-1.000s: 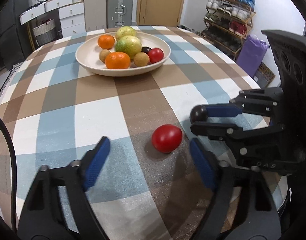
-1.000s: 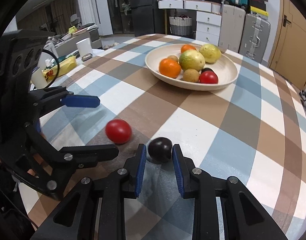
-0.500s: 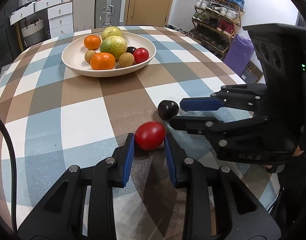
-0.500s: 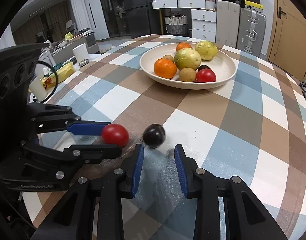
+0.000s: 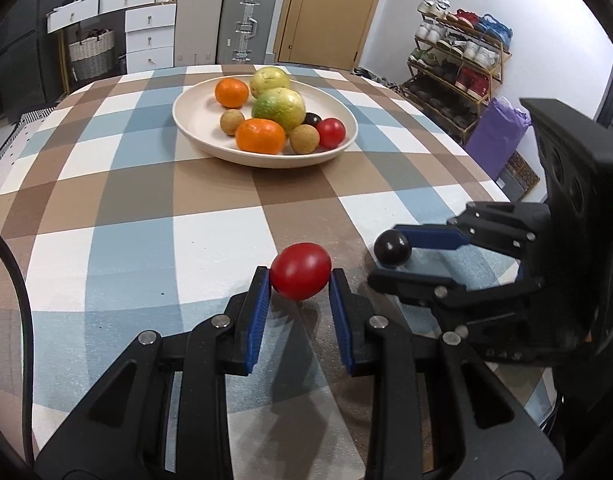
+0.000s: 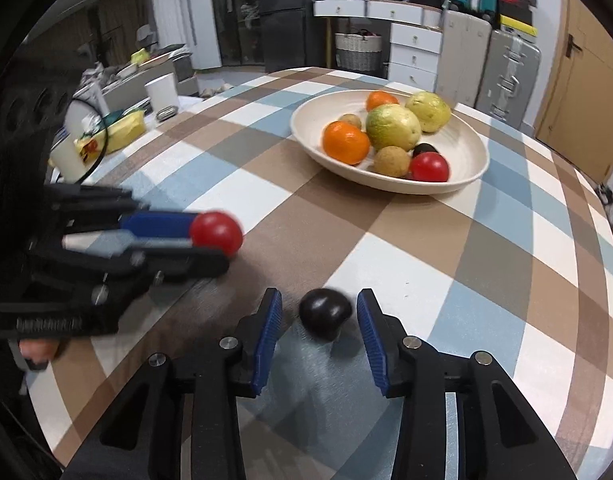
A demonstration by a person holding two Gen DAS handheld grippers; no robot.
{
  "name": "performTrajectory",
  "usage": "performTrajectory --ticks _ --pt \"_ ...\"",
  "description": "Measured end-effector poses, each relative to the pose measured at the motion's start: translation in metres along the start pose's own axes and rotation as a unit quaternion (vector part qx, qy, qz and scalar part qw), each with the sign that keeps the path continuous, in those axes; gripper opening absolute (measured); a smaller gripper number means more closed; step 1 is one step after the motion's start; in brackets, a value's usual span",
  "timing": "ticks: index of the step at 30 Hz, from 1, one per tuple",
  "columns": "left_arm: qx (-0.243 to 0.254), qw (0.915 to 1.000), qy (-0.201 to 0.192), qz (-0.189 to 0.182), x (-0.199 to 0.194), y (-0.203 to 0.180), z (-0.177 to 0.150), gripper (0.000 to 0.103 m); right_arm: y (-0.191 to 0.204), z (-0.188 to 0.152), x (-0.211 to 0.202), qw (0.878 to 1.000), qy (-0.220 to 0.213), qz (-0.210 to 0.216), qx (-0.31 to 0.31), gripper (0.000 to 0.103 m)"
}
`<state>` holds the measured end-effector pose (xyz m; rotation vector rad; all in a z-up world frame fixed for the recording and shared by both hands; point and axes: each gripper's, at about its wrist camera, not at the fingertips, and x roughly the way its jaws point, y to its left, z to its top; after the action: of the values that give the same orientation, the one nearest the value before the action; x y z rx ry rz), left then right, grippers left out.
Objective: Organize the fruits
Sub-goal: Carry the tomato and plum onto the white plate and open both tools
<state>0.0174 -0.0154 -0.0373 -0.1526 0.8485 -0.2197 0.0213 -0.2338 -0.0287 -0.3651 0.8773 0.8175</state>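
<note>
Right now the left gripper has its blue pads pressed on either side of a glossy red tomato, which sits at the very fingertips, raised off the checked tablecloth — its shadow falls below it. Between the parted fingers of the right gripper, touching neither pad, lies a small, dark, almost black fruit on the cloth. Only the right wrist view shows that gap on both sides of it; the left wrist view shows it only side-on, while giving the sharp picture of the grasped tomato — blurred in the other.
</note>
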Motion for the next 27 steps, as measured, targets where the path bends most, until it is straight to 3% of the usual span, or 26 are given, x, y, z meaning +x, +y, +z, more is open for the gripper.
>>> performTrajectory --ticks 11,18,27 --pt "0.002 0.9999 -0.016 0.006 -0.004 -0.002 0.003 0.027 -0.002 0.005 0.001 1.0 -0.006 0.003 0.0 0.027" --pt "-0.001 0.9994 -0.032 0.011 -0.009 0.002 0.009 0.027 -0.008 0.006 -0.006 1.0 -0.018 0.012 0.003 0.027" --pt "-0.009 0.9978 -0.061 0.026 -0.01 0.015 0.032 0.027 -0.026 0.021 -0.027 0.997 -0.076 0.012 0.025 0.027"
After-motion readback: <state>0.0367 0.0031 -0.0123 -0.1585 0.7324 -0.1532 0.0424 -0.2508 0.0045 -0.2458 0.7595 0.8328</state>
